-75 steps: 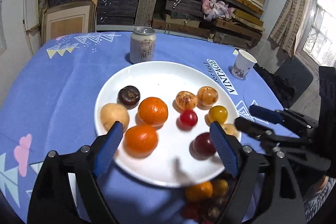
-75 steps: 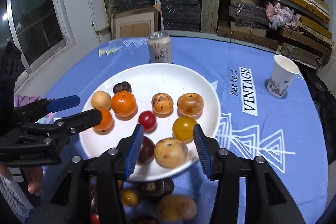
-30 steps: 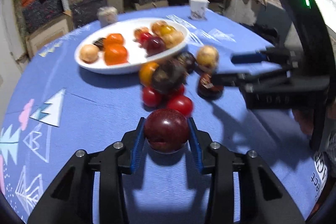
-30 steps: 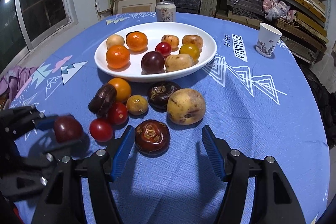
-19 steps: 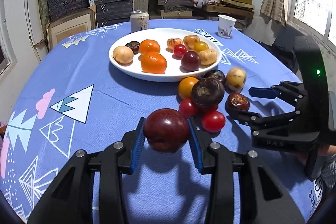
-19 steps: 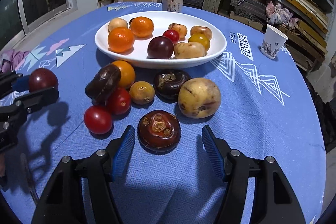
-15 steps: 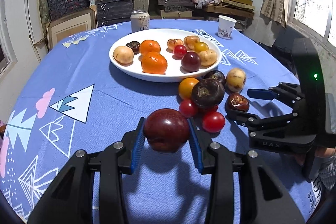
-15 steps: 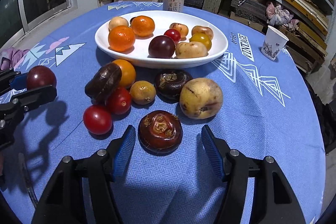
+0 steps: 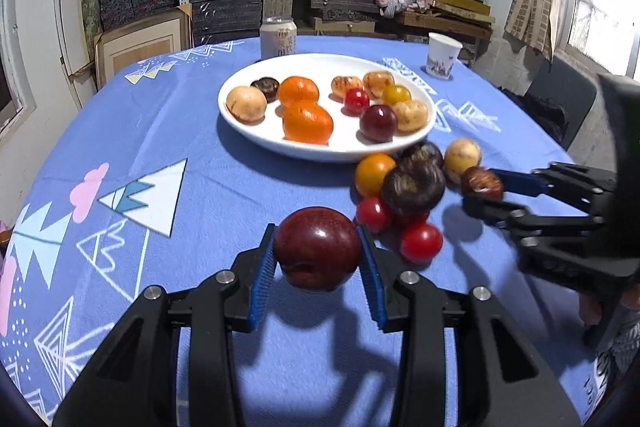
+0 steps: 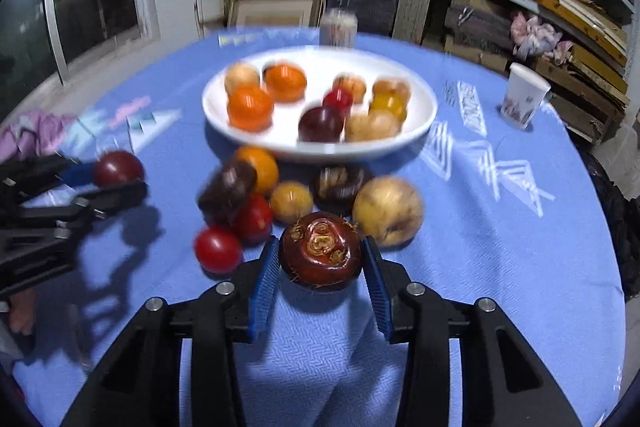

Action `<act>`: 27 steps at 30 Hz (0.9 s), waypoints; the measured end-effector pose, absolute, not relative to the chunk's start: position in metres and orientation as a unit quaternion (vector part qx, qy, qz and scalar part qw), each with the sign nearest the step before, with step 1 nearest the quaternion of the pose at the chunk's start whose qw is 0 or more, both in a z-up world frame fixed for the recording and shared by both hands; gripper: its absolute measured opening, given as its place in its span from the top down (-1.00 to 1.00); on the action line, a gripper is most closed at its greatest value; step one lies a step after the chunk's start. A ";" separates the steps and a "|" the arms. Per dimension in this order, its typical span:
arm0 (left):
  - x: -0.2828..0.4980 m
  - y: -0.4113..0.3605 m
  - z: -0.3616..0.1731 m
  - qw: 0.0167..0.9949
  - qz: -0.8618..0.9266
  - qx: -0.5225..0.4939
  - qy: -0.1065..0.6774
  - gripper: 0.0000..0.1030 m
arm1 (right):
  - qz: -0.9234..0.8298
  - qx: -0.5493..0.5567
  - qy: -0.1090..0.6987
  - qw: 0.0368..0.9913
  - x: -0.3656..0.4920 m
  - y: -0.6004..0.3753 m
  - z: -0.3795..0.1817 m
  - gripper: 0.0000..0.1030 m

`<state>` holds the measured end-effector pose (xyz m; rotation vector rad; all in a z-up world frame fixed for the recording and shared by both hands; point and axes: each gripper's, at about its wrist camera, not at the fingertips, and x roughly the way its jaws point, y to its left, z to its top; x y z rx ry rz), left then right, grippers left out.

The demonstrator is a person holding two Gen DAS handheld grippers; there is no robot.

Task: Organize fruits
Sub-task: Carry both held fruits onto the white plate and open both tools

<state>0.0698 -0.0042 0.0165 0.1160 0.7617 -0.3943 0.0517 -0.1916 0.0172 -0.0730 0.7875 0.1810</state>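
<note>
My left gripper (image 9: 318, 259) is shut on a dark red plum (image 9: 317, 249) and holds it above the blue tablecloth, short of the white plate (image 9: 256, 131) of fruit. It also shows in the right wrist view (image 10: 116, 179). My right gripper (image 10: 320, 269) is shut on a brown wrinkled fruit (image 10: 320, 251), also seen in the left wrist view (image 9: 482, 183). Loose fruits lie in front of the plate: a yellow-brown round fruit (image 10: 387, 211), red tomatoes (image 10: 218, 249), an orange one (image 10: 260, 167) and dark ones (image 10: 338, 185).
A drink can (image 9: 277, 37) stands behind the plate and a paper cup (image 9: 442, 59) at the back right. Shelves of boxes stand beyond the round table. A pink cloth (image 10: 28, 135) lies at the table's left edge.
My right gripper has closed on the brown wrinkled fruit, which had lain between its open fingers. My left gripper still holds the plum and has hardly moved.
</note>
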 end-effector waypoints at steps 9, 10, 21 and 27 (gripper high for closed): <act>0.146 -0.017 0.044 0.913 -0.175 0.043 0.366 0.25 | 0.056 0.013 0.364 0.929 0.113 -0.221 0.057 0.17; 0.158 -0.019 0.045 0.913 -0.171 0.040 0.368 0.25 | 0.053 0.009 0.365 0.929 0.122 -0.221 0.058 0.17; 0.229 -0.025 0.042 0.916 -0.143 0.012 0.374 0.25 | 0.059 -0.006 0.383 0.922 0.193 -0.200 0.048 0.17; 0.238 -0.028 0.031 0.917 -0.140 0.013 0.374 -0.16 | 0.054 -0.020 0.381 0.923 0.204 -0.195 0.039 -0.11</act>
